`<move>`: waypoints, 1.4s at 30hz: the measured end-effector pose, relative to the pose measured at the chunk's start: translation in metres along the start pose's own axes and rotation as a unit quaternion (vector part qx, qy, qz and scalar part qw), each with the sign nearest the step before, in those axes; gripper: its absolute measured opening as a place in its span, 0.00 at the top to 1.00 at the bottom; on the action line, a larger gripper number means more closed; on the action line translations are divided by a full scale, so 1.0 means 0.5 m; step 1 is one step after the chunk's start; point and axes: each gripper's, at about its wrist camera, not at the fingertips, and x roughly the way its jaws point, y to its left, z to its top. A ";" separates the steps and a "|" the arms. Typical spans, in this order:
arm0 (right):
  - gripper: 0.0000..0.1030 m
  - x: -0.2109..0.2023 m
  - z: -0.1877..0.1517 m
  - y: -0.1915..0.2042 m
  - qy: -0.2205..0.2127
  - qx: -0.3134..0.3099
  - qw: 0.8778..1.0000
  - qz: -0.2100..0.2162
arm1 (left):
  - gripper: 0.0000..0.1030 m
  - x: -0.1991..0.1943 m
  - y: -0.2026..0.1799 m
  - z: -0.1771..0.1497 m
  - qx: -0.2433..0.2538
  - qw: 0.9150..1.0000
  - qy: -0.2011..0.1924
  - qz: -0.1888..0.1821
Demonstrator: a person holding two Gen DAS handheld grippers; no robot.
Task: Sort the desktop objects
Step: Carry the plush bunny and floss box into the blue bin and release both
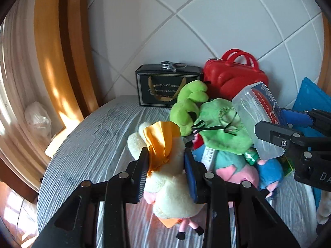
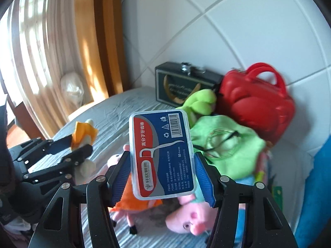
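Clear plastic floss-pick box (image 2: 162,157) and cream plush duck with orange scarf (image 1: 165,165) both held above the striped grey worktop (image 1: 93,144).

Left gripper (image 1: 166,165) fingers clamp the duck; right gripper (image 2: 162,175) fingers pinch the box's 2 long sides. Risk: the smooth box may slip, or the grippers may collide, being near. Open room lies left; the green plush frog (image 1: 206,119) and red plastic handbag (image 1: 233,78) crowd the wall side.

Floss pick box (image 2: 162,157): "高分子牙线棒", "50 Pieces", barcode, recycling sign.
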 end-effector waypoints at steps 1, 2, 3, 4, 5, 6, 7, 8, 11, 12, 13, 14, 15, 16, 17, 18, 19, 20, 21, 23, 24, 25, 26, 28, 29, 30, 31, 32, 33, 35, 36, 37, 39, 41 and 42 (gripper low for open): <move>0.42 -0.032 -0.008 -0.011 -0.009 0.005 1.000 -0.009 | 0.68 -0.018 -0.027 0.003 0.008 1.000 -0.006 -0.012; 0.42 -0.060 -0.017 -0.023 -0.016 0.010 1.000 -0.017 | 0.68 -0.030 -0.050 0.005 0.015 1.000 -0.011 -0.021; 0.42 -0.086 -0.026 -0.035 -0.022 0.017 0.999 -0.023 | 0.68 -0.044 -0.074 0.007 0.023 0.999 -0.016 -0.030; 0.42 -0.123 -0.036 -0.050 -0.032 0.025 0.999 -0.035 | 0.68 -0.053 -0.093 0.008 0.029 0.999 -0.021 -0.036; 0.42 -0.144 -0.044 -0.061 -0.037 0.029 0.998 -0.044 | 0.68 -0.070 -0.123 0.010 0.039 0.998 -0.026 -0.045; 0.42 -0.182 -0.053 -0.079 -0.047 0.038 0.997 -0.057 | 0.68 -0.081 -0.147 0.011 0.046 0.997 -0.031 -0.053; 0.42 -0.209 -0.060 -0.091 -0.054 0.044 0.995 -0.067 | 0.68 -0.093 -0.175 0.013 0.054 0.996 -0.036 -0.062; 0.42 -0.239 -0.066 -0.105 -0.062 0.050 0.994 -0.077 | 0.68 -0.107 -0.207 0.015 0.063 0.994 -0.042 -0.072; 0.42 -0.331 -0.095 -0.154 -0.087 0.074 0.987 -0.112 | 0.68 -0.148 -0.297 0.017 0.089 0.989 -0.058 -0.101; 0.42 -0.357 -0.105 -0.169 -0.094 0.079 0.985 -0.122 | 0.68 -0.160 -0.325 0.017 0.093 0.988 -0.065 -0.106; 0.42 -0.389 -0.116 -0.186 -0.102 0.085 0.982 -0.135 | 0.68 -0.175 -0.359 0.020 0.102 0.985 -0.072 -0.117; 0.42 -0.423 -0.129 -0.205 -0.109 0.092 0.978 -0.151 | 0.68 -0.189 -0.394 0.022 0.110 0.983 -0.079 -0.128; 0.42 -0.454 -0.142 -0.225 -0.116 0.098 0.975 -0.164 | 0.68 -0.204 -0.431 0.024 0.119 0.980 -0.085 -0.138; 0.42 -0.477 -0.152 -0.242 -0.121 0.104 0.972 -0.173 | 0.68 -0.215 -0.463 0.026 0.126 0.977 -0.090 -0.147; 0.42 -0.508 -0.165 -0.266 -0.127 0.112 0.968 -0.186 | 0.68 -0.231 -0.510 0.031 0.135 0.973 -0.096 -0.161; 0.42 -0.535 -0.178 -0.287 -0.134 0.119 0.963 -0.199 | 0.68 -0.241 -0.539 0.032 0.141 0.970 -0.100 -0.169; 0.42 -0.569 -0.195 -0.316 -0.139 0.128 0.958 -0.215 | 0.68 -0.258 -0.586 0.036 0.151 0.966 -0.107 -0.180; 0.42 -0.592 -0.211 -0.335 -0.142 0.134 0.955 -0.225 | 0.68 -0.271 -0.619 0.038 0.158 0.963 -0.112 -0.188; 0.42 -0.617 -0.225 -0.359 -0.144 0.140 0.951 -0.236 | 0.68 -0.284 -0.655 0.041 0.165 0.960 -0.116 -0.196; 0.42 -0.666 -0.257 -0.416 -0.144 0.153 0.943 -0.260 | 0.68 -0.308 -0.736 0.047 0.178 0.953 -0.123 -0.214; 0.42 -0.688 -0.273 -0.449 -0.143 0.158 0.939 -0.271 | 0.68 -0.321 -0.774 0.049 0.184 0.950 -0.125 -0.221; 0.42 -0.704 -0.285 -0.474 -0.142 0.162 0.936 -0.279 | 0.68 -0.331 -0.821 0.052 0.190 0.947 -0.124 -0.230; 0.42 -0.719 -0.297 -0.507 -0.137 0.167 0.933 -0.288 | 0.68 -0.337 -0.856 0.054 0.193 0.945 -0.121 -0.236; 0.42 -0.741 -0.320 -0.573 -0.126 0.174 0.929 -0.302 | 0.68 -0.343 -0.931 0.059 0.201 0.941 -0.114 -0.245; 0.42 -0.751 -0.331 -0.610 -0.118 0.178 0.927 -0.308 | 0.68 -0.340 -0.972 0.065 0.206 0.941 -0.106 -0.247; 0.42 -0.755 -0.339 -0.643 -0.112 0.181 0.926 -0.311 | 0.68 -0.337 -1.009 0.069 0.209 0.940 -0.098 -0.250; 0.42 -0.760 -0.348 -0.676 -0.105 0.184 0.926 -0.313 | 0.68 -0.330 -1.037 0.073 0.209 0.941 -0.090 -0.251; 0.42 -0.767 -0.356 -0.712 -0.096 0.186 0.925 -0.316 | 0.68 -0.323 -1.075 0.077 0.209 0.941 -0.078 -0.255; 0.42 -0.764 -0.359 -0.741 -0.087 0.188 0.925 -0.319 | 0.68 -0.316 -1.105 0.081 0.205 0.940 -0.064 -0.264; 0.42 -0.762 -0.369 -0.800 -0.068 0.188 0.924 -0.326 | 0.68 -0.290 -1.154 0.094 0.192 0.941 -0.034 -0.275; 0.42 -0.759 -0.371 -0.825 -0.058 0.190 0.924 -0.327 | 0.68 -0.278 -1.182 0.098 0.190 0.943 -0.020 -0.274; 0.42 -0.753 -0.376 -0.854 -0.047 0.193 0.925 -0.325 | 0.68 -0.267 -1.208 0.102 0.190 0.945 -0.010 -0.268; 0.42 -0.742 -0.388 -0.902 -0.014 0.193 0.927 -0.321 | 0.68 -0.247 -1.253 0.104 0.195 0.948 0.003 -0.253; 0.42 -0.718 -0.392 -0.942 0.012 0.193 0.927 -0.321 | 0.68 -0.231 -1.288 0.105 0.200 0.949 0.019 -0.243; 0.42 -0.704 -0.396 -0.962 0.026 0.195 0.927 -0.318 | 0.68 -0.221 -1.306 0.106 0.204 0.949 0.027 -0.238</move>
